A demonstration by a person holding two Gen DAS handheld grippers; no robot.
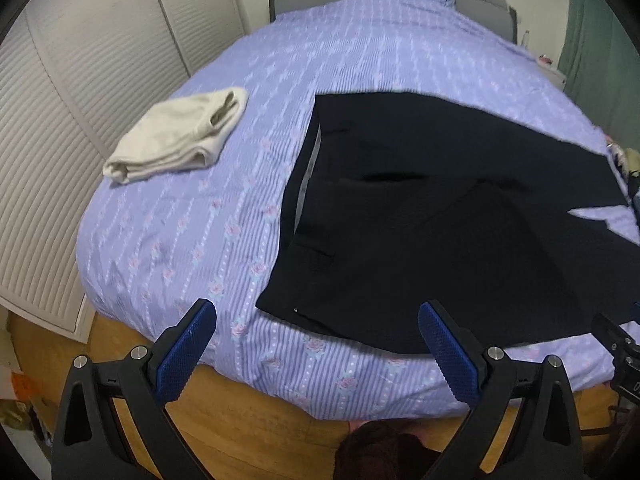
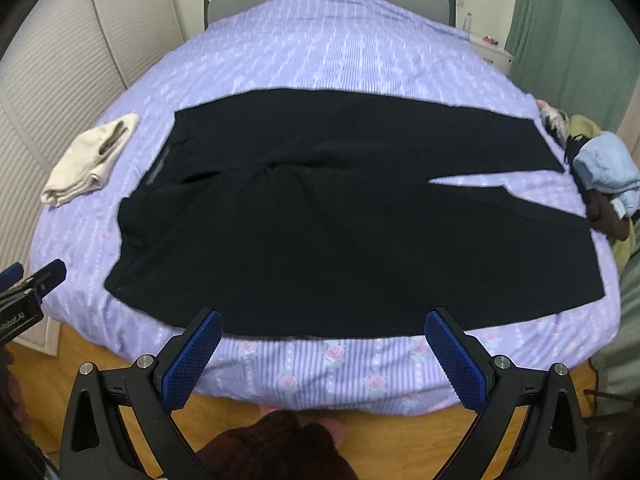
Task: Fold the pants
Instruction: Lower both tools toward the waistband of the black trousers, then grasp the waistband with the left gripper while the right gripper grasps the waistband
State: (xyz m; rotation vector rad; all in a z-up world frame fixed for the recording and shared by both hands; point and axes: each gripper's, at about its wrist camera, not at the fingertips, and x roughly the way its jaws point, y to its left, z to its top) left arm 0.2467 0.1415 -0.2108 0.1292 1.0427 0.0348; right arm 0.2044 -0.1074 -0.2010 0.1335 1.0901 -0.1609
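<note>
Dark navy pants point(image 2: 340, 220) lie spread flat across a purple floral bedspread point(image 2: 320, 60), waistband at the left, two legs running to the right with a narrow gap between the cuffs. In the left wrist view the pants point(image 1: 440, 220) fill the right half. My left gripper point(image 1: 318, 316) is open and empty, above the bed's near edge by the waistband corner. My right gripper point(image 2: 322, 324) is open and empty, above the near edge of the lower leg. The left gripper's tip also shows at the far left of the right wrist view point(image 2: 32, 284).
A folded cream garment point(image 1: 180, 136) lies on the bed to the left of the pants. A pile of clothes with a light blue piece point(image 2: 604, 172) sits at the bed's right edge. White slatted wardrobe doors point(image 1: 60, 120) stand at the left, a green curtain point(image 2: 568, 24) at the right.
</note>
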